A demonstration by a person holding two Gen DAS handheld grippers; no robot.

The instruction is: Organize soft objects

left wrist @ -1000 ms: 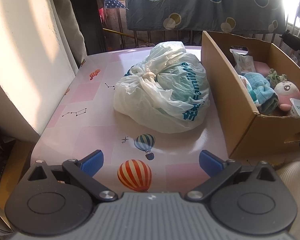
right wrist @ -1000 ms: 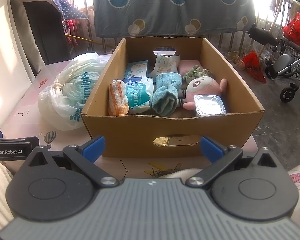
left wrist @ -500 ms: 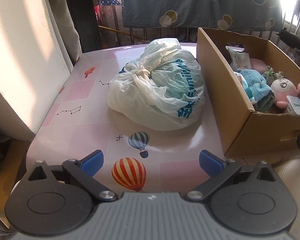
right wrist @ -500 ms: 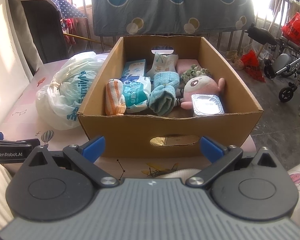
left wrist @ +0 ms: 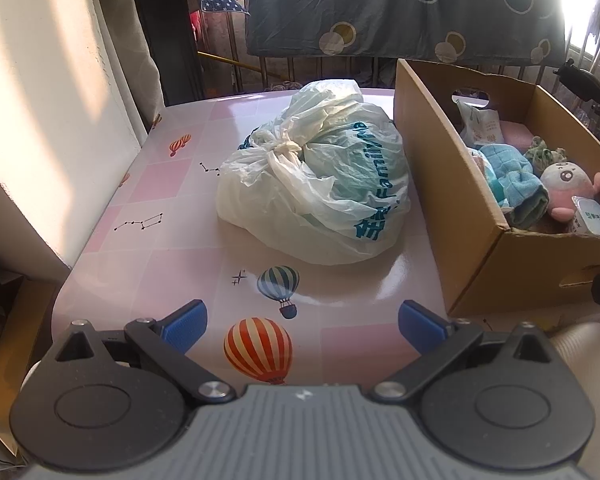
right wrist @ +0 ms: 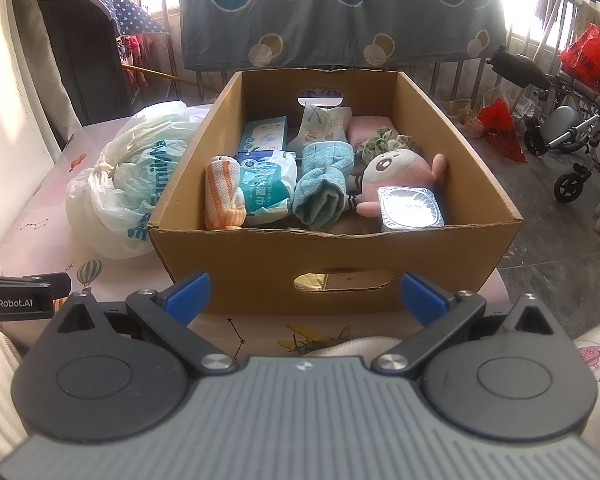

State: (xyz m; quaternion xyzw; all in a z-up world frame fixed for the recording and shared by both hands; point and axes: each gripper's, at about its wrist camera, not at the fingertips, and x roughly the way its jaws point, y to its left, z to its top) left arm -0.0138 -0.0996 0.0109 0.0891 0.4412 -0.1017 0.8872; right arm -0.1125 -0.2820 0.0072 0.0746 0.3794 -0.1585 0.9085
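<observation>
Right wrist view looks straight into the cardboard box (right wrist: 332,248), which stands on the balloon-print table (left wrist: 172,216) and holds a row of soft things: an orange-striped cloth roll (right wrist: 223,196), a wipes pack (right wrist: 266,190), a rolled blue towel (right wrist: 324,186), a pink plush toy (right wrist: 396,176) with a foil-lidded tub (right wrist: 410,208) leaning on it, and more packets behind. A knotted white plastic bag (left wrist: 320,184) lies on the table just beside the box's left wall, seemingly touching it. Both tools hang empty near the table's front edge: the right gripper (right wrist: 305,294) has its jaws spread wide in front of the box, and the left gripper (left wrist: 302,322) is equally wide apart, facing the bag. This layout fits either a box already filled with only the bag outside, or a box waiting to be emptied and sorted, so I would not commit to one. Whatever is picked, soft goods want a deep, centred bite: take the towel or cloth roll across its middle, the plush by its body rather than a limb, and the bag at its knot, since the thin film elsewhere would likely slip or tear.
</observation>
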